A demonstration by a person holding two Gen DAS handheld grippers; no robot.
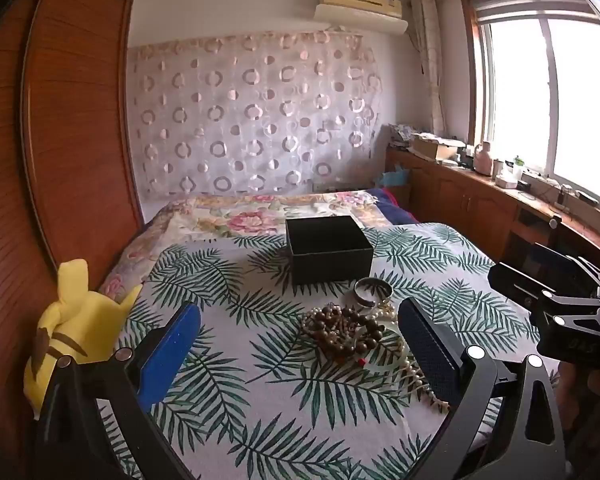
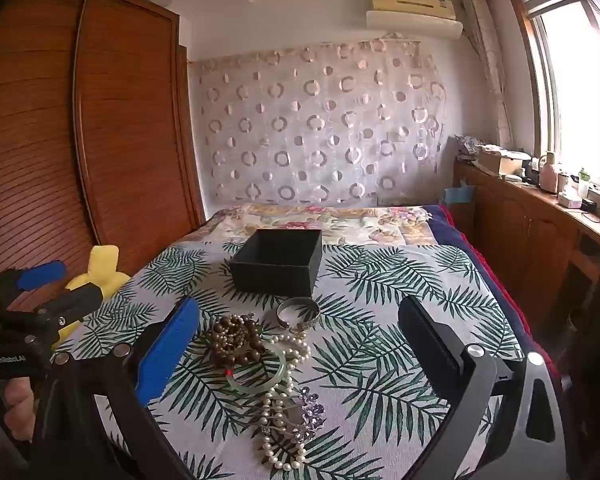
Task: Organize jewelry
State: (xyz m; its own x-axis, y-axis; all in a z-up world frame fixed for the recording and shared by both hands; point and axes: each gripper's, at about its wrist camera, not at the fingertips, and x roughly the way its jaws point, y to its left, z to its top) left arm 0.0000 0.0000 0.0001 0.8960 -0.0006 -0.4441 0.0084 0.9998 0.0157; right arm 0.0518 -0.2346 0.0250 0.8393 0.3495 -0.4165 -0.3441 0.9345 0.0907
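On the leaf-print cloth [image 2: 380,280] covering the bed's near end: a tangled jewelry pile, with a black box [image 2: 278,262] just behind it, lid off, opening up. Inside of the box can't be made out from either view.

Pile contents, right wrist view: brown wooden bead strand [image 2: 238,340] at the left, pale green jade bangle [image 2: 260,376] lying flat and overlapping the beads, white pearl strand [image 2: 284,396] snaking from the bangle toward the camera, purple crystal piece [image 2: 310,416] touching the pearls at the near right. Silver cuff bangle [image 2: 298,312] sits between the pile and the box, close to both, not inside the box.

Right gripper [image 2: 300,344]: jaws wide apart, nothing in them, above the cloth with the pile framed between the fingers. No contact visible.

Left gripper [image 1: 298,344]: jaws also wide apart, nothing held. Beads [image 1: 342,332] lie between its fingers, closer to the black one; pearls run beside that finger. Contact: can't tell.

Yellow plush toy [image 1: 66,328] sits at the cloth's left edge, beside the wooden wardrobe [image 1: 68,128]. Floral bedspread [image 1: 240,216] beyond the box.
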